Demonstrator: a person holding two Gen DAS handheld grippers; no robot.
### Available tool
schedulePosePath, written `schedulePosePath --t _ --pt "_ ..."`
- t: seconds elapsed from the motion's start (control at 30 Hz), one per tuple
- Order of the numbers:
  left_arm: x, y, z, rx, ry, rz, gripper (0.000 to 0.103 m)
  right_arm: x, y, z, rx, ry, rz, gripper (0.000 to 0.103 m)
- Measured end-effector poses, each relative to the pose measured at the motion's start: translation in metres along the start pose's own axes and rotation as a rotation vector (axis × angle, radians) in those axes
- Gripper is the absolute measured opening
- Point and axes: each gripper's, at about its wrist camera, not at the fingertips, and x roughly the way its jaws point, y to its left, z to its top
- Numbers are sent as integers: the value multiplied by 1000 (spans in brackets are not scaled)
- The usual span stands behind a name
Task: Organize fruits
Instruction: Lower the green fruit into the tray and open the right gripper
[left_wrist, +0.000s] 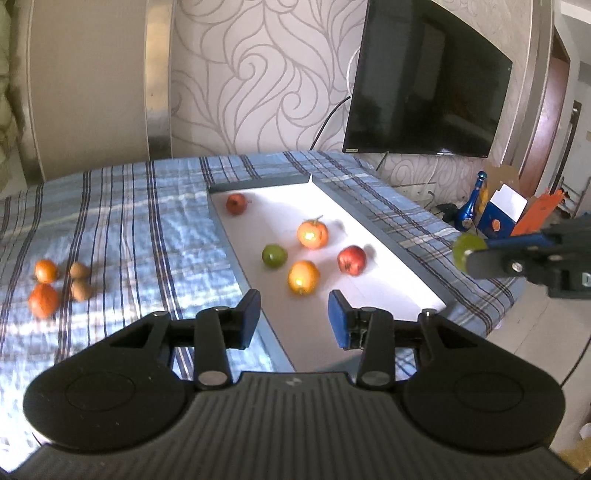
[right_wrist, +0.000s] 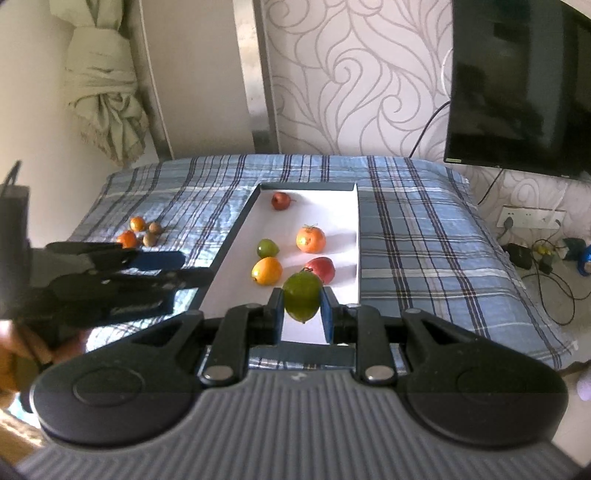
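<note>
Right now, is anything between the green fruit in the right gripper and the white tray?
Nothing visible. The round green fruit is clamped in the right gripper above the near end of the white tray, which is bare there.

Room: patterned wall, flat screen, table under a checked cloth.

I see a pale wall (right_wrist: 351, 74) with a grey swirl pattern; a dark television (left_wrist: 424, 81) hangs on it, with a cable (left_wrist: 328, 118) trailing below. A knotted curtain (right_wrist: 99, 92) hangs at the left. The blue checked tablecloth (right_wrist: 424, 240) carries patches of sunlight. On the light floor (right_wrist: 554, 332) cables lie below a wall socket (right_wrist: 532, 218).
</note>
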Motion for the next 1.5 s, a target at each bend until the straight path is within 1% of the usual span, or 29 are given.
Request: schedulePosePath --t 0.1,0.23,0.43,0.57,0.73,0.9,1.1,1.33,1.5 --pt "-1 -2 -4 3 6 23 46 6 2 2 -20 13 12 24" --pt "-3 -2 -1 8 6 51 46 9 3 4 -29 11 30 24" --pt "-4 -2 7 37 39 97 47 16 -7 1 6 2 50 24" --pt "-8 -2 7 70 61 131 48 29 -10 -2 13 -3 54 24" --pt "-13 2 7 62 69 168 50 45 -8 -4 8 16 73 24" --pt "-17 8 3 21 55 182 50 53 -3 -2 -20 39 79 24" --pt "-19 11 -5 -31 33 173 50 59 2 5 -68 65 69 24" --pt "-20 10 -8 -32 27 177 50 67 10 10 -110 72 59 24" --pt "-23 11 -9 -4 50 200 54 80 8 3 -80 94 65 24"
